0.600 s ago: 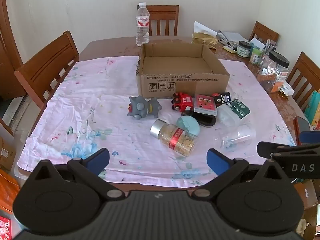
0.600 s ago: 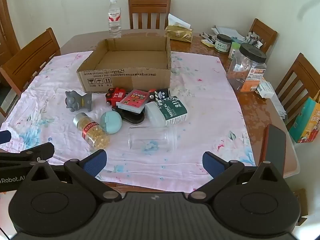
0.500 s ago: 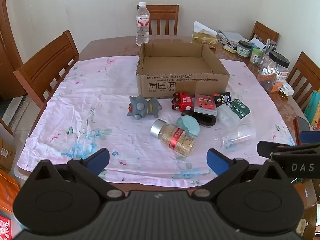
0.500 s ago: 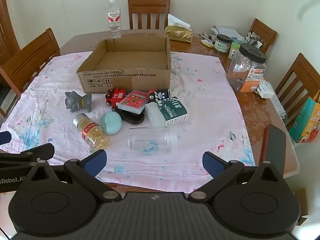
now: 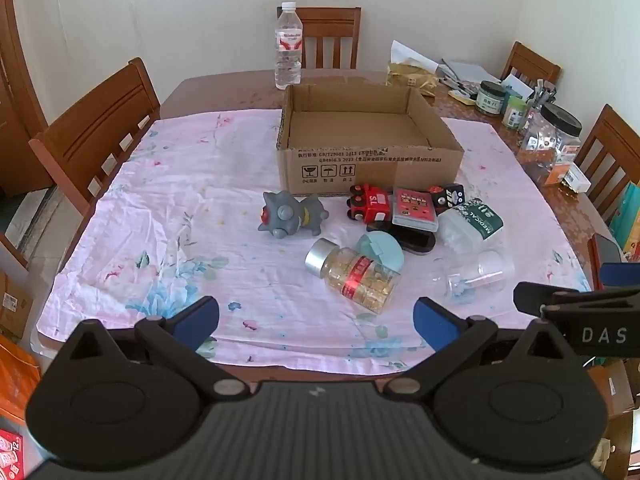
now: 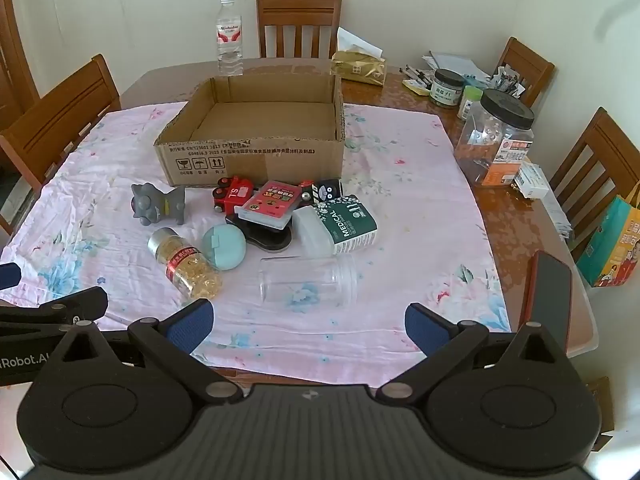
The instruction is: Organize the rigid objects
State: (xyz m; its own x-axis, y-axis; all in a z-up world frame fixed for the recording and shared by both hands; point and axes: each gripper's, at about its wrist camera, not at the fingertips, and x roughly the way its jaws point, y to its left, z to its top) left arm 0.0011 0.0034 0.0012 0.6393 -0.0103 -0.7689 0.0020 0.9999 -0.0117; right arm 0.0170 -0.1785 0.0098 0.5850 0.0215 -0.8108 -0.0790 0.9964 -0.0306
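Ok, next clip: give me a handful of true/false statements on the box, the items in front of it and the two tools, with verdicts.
1. The cardboard box has items in it. False: its floor is bare.
2. The pill bottle lies on its side on the cloth. True.
3. The left tool is shut on the grey toy. False: it is open and holds nothing; the toy sits on the cloth near the box.
4. The clear jar lies on its side, nearest the right tool. True.
5. The water bottle lies among the toys. False: it stands upright behind the box.
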